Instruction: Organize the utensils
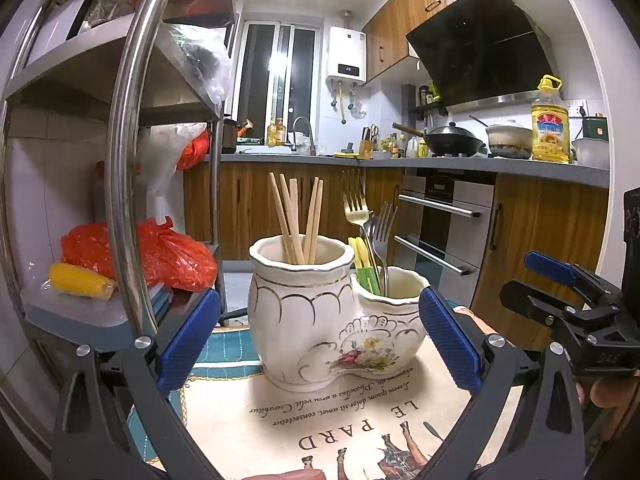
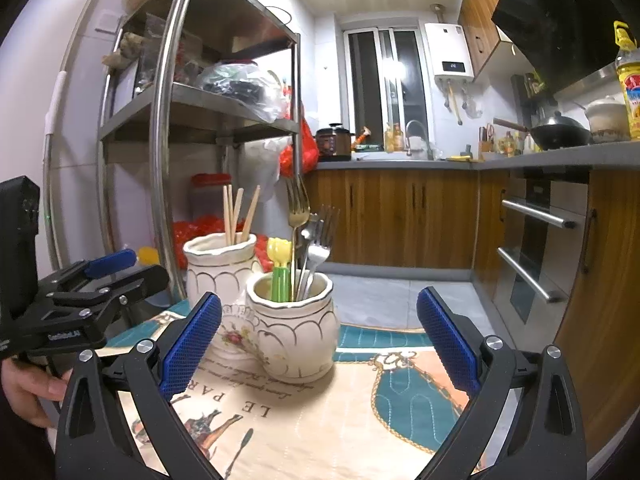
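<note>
On printed cloth (image 1: pixel 320 420), glossy scalloped ceramic holder (image 1: pixel 304 320)

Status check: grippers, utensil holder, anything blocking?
Left gripper open, empty; right gripper open, empty. Ceramic holder upright on the mat: chopsticks in tall cup, forks in short cup. Nothing between fingers and holder.

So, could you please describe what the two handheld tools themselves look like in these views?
Both match: the left tool and right tool have black, angular plastic arms with silver screw heads, each tipped by a long blue finger pad with a fine cross-hatched grip texture. The left tool's body carries small white lettering, too small to read. No cables or sleeves show.
</note>
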`<act>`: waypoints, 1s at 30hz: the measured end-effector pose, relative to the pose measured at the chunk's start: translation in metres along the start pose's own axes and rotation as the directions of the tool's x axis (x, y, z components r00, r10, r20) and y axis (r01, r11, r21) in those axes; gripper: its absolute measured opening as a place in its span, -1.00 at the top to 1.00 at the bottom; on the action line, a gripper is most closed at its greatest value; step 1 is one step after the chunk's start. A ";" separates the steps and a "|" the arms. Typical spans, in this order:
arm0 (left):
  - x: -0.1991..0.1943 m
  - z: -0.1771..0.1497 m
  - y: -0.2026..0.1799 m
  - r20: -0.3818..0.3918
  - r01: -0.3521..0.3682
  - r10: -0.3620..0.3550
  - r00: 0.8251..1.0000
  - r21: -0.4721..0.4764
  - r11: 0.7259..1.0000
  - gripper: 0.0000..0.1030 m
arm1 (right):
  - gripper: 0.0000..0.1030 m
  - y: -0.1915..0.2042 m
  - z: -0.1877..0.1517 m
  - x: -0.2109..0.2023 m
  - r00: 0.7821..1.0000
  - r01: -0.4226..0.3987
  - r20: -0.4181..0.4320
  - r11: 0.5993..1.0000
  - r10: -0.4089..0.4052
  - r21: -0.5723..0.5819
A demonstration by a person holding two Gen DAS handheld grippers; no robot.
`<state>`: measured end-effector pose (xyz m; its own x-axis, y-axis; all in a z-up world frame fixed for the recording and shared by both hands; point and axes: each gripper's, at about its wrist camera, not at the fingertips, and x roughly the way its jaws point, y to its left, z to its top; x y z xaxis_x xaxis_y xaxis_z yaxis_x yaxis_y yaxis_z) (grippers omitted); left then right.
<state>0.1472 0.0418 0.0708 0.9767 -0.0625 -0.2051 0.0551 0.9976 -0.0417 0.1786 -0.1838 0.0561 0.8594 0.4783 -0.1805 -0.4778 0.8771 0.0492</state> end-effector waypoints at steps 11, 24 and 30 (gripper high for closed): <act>0.000 -0.001 0.000 -0.004 -0.004 0.004 1.000 -0.001 1.000 -0.91 | -0.89 0.000 0.000 0.004 1.000 0.008 -0.012 1.000 -0.008 0.002; 0.000 -0.001 0.000 -0.004 -0.003 0.003 1.000 -0.001 1.000 -0.91 | -0.89 0.000 -0.002 0.003 1.000 0.001 -0.012 1.000 -0.001 -0.003; 0.000 -0.001 0.000 -0.004 -0.003 0.003 1.000 -0.001 1.000 -0.91 | -0.89 0.000 -0.002 0.003 1.000 -0.001 -0.011 1.000 0.001 -0.003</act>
<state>0.1472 0.0419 0.0702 0.9760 -0.0598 -0.2095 0.0522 0.9978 -0.0416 0.1807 -0.1823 0.0538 0.8570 0.4784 -0.1917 -0.4790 0.8766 0.0461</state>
